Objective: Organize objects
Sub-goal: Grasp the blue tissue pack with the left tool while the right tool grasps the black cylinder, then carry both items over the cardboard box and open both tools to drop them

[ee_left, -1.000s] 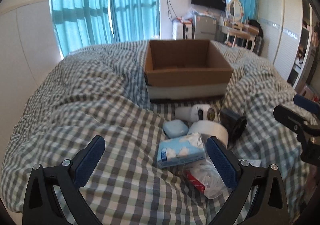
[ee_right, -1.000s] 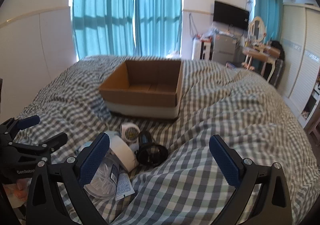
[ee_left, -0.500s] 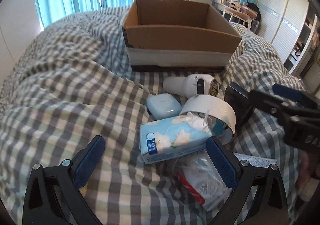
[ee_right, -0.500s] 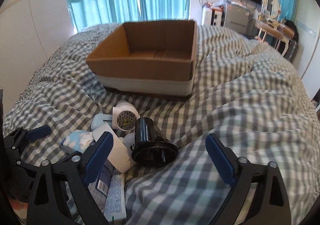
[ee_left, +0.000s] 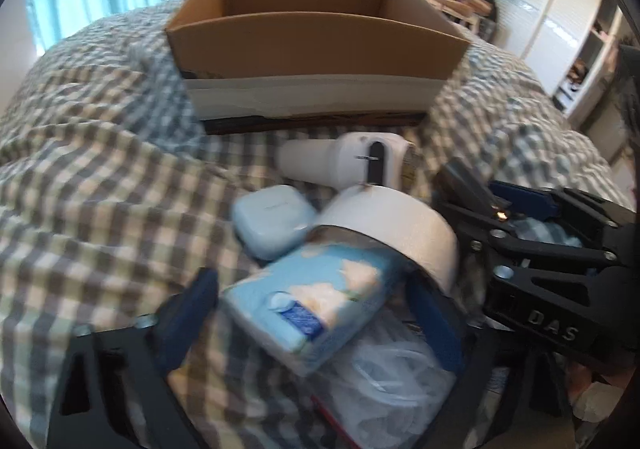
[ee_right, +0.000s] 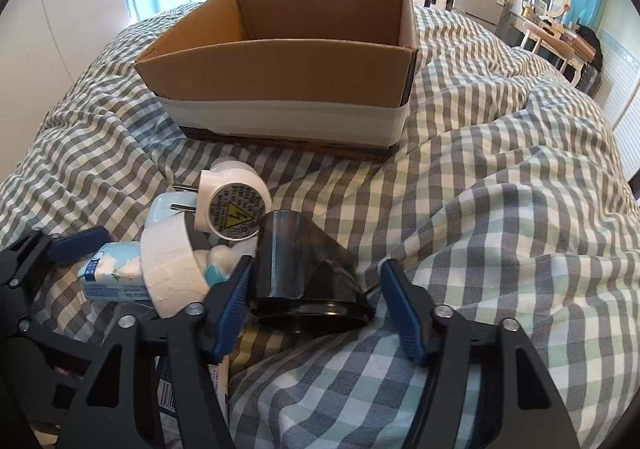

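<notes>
The glossy black funnel-shaped plastic nozzle [ee_right: 308, 281] is lying between my right gripper [ee_right: 316, 303] fingers, spread wide and gripping nothing, for a straddling pickup. I am bracketing the light-blue soft tissue pack [ee_left: 316, 305] with my left gripper [ee_left: 312, 313], likewise wide and empty, the open brown cardboard box [ee_right: 288, 77] waiting behind.

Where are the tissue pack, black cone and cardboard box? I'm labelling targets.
tissue pack [ee_left: 316, 309], left wrist view, printed top face.
black cone [ee_right: 304, 269], right wrist view, side wall.
cardboard box [ee_right: 280, 69], right wrist view, front wall.

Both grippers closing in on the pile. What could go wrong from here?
The tissue pack lies under the white tape roll, so lifting it with the left gripper may roll the tape off. The right gripper straddles a tapered black nozzle, which might slip. The grippers sit close and could collide.
</notes>
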The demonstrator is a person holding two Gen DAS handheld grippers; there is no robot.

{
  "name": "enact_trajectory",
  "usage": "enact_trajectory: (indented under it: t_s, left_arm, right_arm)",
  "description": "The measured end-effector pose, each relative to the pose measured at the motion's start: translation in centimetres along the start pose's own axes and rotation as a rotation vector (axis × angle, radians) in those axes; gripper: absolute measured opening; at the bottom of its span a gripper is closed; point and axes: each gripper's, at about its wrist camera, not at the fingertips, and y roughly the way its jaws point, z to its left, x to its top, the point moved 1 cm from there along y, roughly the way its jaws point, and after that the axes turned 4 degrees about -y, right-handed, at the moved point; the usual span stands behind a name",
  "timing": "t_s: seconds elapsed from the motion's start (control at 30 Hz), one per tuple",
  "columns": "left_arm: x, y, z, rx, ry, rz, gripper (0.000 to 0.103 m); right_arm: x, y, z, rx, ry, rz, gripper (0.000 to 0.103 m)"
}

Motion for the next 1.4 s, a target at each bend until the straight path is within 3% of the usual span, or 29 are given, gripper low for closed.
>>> enact_trajectory:
  t_s: [0.37,0.6,0.7,0.8,0.93,1.1,1.4]
  left_arm:
    - [-0.5,-2.1,0.8,-0.051,-0.015,0.0,0.081]
    - [-0.8,-3.8,1.1,0.014,0.018,-0.002,0.08]
    - [-0.3,-4.6,1.2,0.033,0.066,0.006,0.08]
    - [0.2,-6.1,1.5,0.043,0.109,-0.013,0.08]
    - [0.8,-7.3,2.2,0.044,0.128,-0.007,0.08]
    - [3.2,-9.6,3.0,0.04,0.124,-0.064,0.08]
    - [12.0,-11.8,3.2,0.025,0.14,-0.185,0.08]
  right_arm:
    - [-0.8,-1.9,0.0,0.044,-0.002,-0.052,0.055]
    - [-0.4,-4.1,0.9,0.049,-0.041,-0.101,0.054]
    - [0.5,-5.0,2.1,0.062,-0.135,-0.094,0.054]
    - [1.4,-6.5,3.0,0.017,-0.255,-0.102,0.054]
    - [2.5,-8.1,3.3,0.037,-0.295,-0.118,0.053]
    - [4.7,-9.4,2.9,0.061,-0.277,-0.165,0.052]
    - [11.1,-10.5,0.4,0.079,-0.237,-0.229,0.05]
